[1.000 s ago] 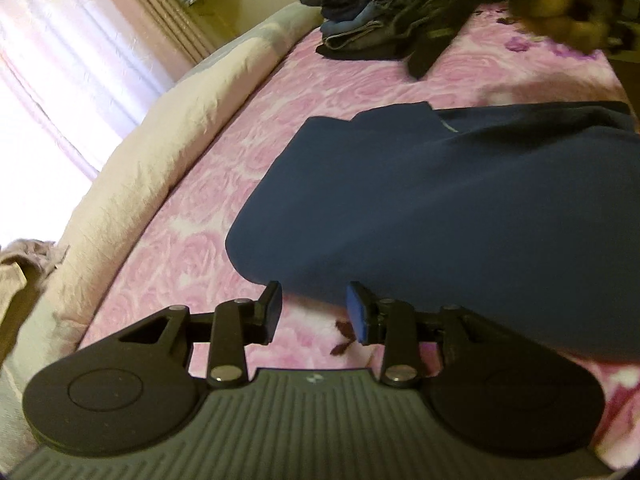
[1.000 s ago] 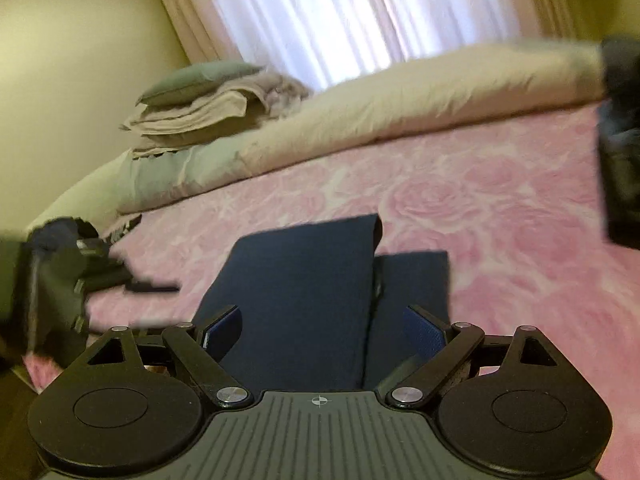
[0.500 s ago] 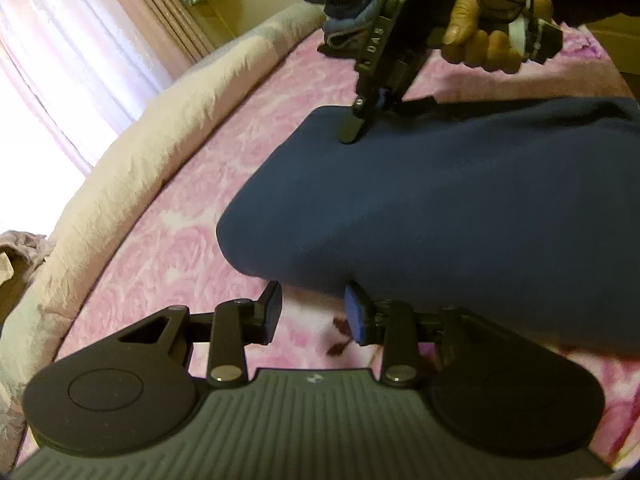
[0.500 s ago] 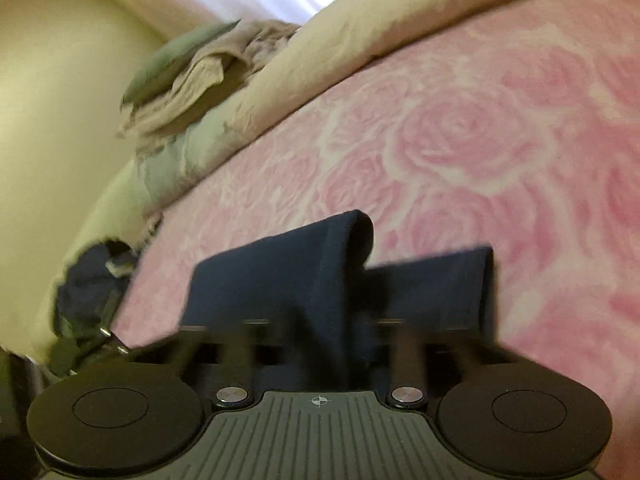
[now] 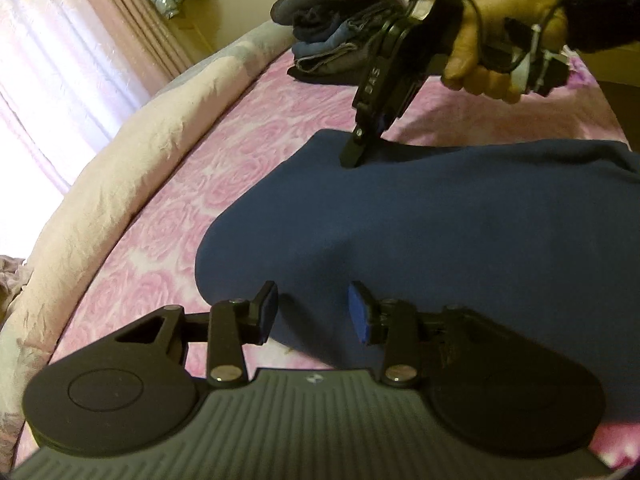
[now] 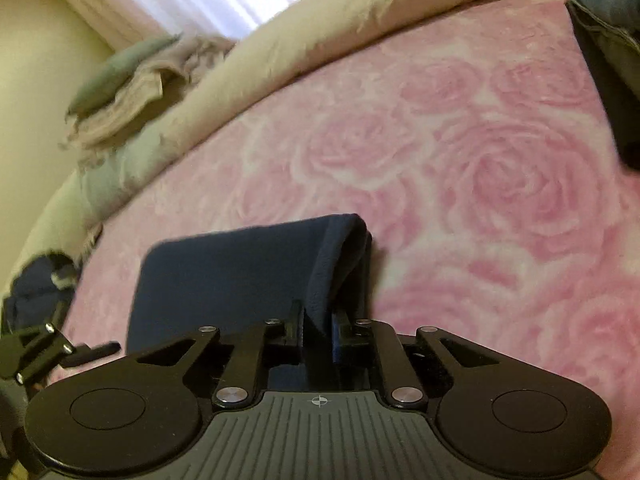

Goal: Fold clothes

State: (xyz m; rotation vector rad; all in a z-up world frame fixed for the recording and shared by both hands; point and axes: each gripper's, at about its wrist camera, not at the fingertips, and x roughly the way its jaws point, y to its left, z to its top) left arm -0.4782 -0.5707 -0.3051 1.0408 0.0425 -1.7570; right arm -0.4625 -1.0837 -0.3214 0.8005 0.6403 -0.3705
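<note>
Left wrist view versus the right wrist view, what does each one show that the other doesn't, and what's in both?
Only the left wrist view shows the hand holding the right gripper, whose tip sits on the navy garment, and the left gripper with its jaws opening, nothing pinched between them. Only the right wrist view shows a fold of the garment clamped between the right gripper's pads, plus beige folded linens. Both show the pink rose bedspread and the cream rolled duvet.

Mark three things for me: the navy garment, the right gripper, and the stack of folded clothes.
navy garment (image 5: 460, 232): left wrist view, middle of its flat top.
right gripper (image 6: 318, 334): right wrist view, between fingertips pinching its edge.
stack of folded clothes (image 5: 328, 40): left wrist view, stack's front side.
</note>
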